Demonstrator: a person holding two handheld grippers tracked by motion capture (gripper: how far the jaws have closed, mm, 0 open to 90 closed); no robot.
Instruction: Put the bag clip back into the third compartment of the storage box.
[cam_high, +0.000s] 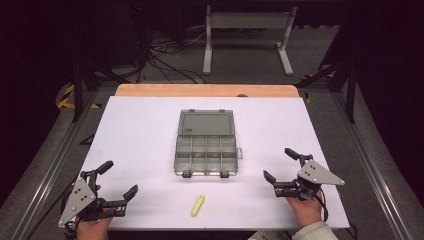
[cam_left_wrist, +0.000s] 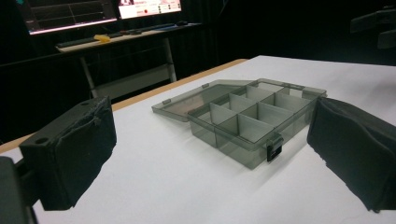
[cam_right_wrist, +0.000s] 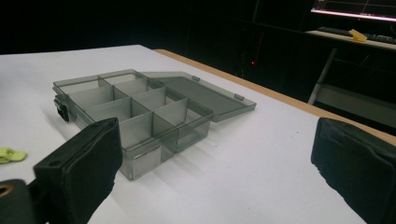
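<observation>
here, left tool (cam_high: 119, 179) low, right tool (cam_high: 282, 163) low, jaws spread

Dark room, grey floor (cam_high: 380, 165), white desk frame (cam_high: 247, 22), cables (cam_high: 170, 57)

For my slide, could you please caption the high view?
Open grippers flank an open compartment box and a yellow clip.
</observation>
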